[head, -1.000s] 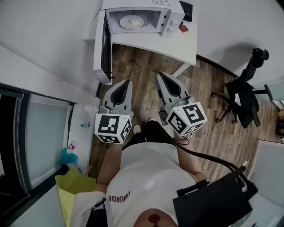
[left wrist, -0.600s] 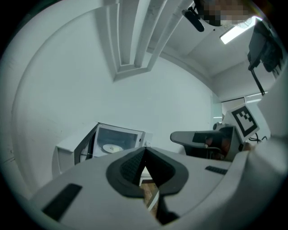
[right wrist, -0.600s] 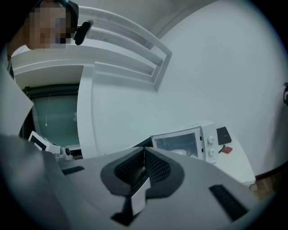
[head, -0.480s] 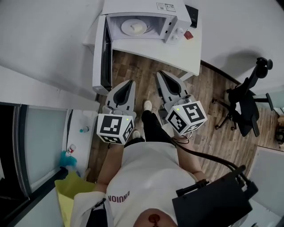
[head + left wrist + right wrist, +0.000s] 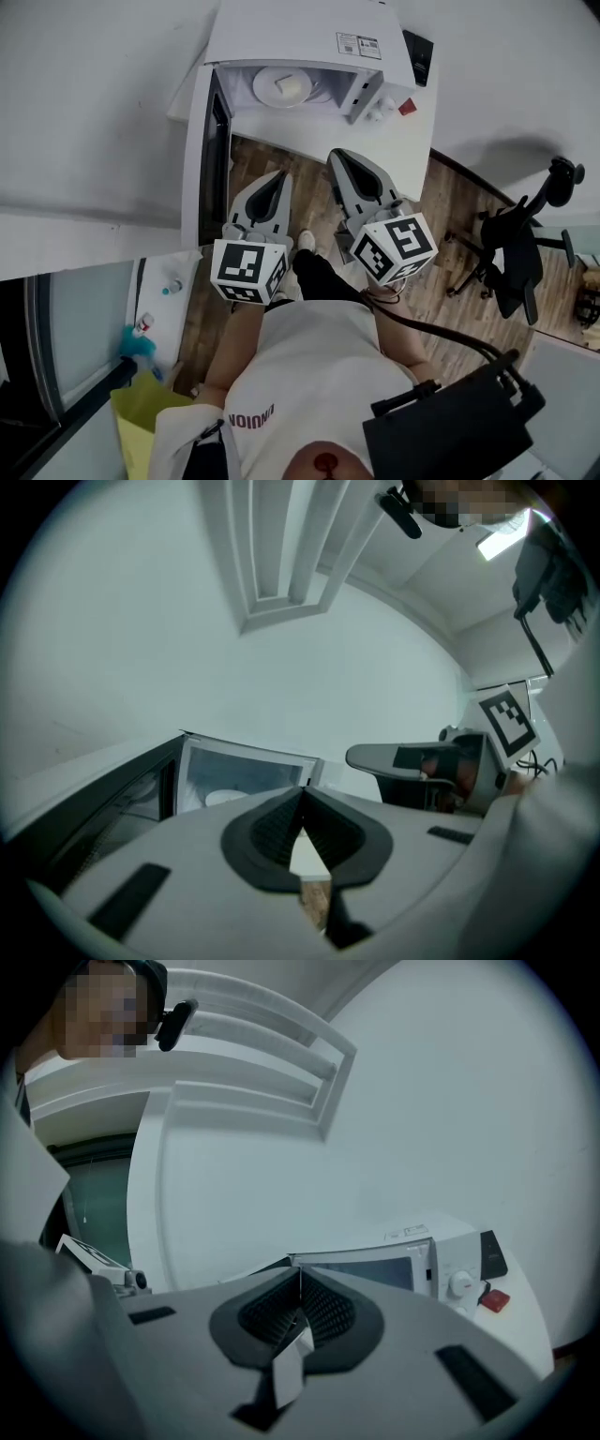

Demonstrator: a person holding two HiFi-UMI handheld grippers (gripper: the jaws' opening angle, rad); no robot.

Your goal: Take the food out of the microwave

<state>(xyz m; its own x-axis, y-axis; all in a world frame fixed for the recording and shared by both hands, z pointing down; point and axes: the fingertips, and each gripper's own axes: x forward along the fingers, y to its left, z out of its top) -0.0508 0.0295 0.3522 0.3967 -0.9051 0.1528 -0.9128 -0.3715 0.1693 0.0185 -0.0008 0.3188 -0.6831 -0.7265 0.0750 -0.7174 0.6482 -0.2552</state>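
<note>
The white microwave (image 5: 309, 42) stands on a white table (image 5: 398, 131) with its door (image 5: 214, 155) swung open to the left. Inside lies a white plate (image 5: 281, 86) with a pale piece of food on it; the plate (image 5: 223, 797) also shows in the left gripper view. My left gripper (image 5: 278, 178) is shut and empty, held short of the table's front edge near the open door. My right gripper (image 5: 339, 157) is shut and empty too, its tip over the table edge below the cavity. The right gripper view shows the microwave (image 5: 412, 1262) from the front right.
A red object (image 5: 406, 106) and a black device (image 5: 420, 47) lie right of the microwave. An office chair (image 5: 525, 253) stands on the wood floor at the right. Small bottles (image 5: 169, 286) and a yellow bag (image 5: 141, 412) sit at the left.
The person has stepped toward the microwave, so both shut grippers have come closer to the table edge and the open cavity. The jaws have stayed the same.
</note>
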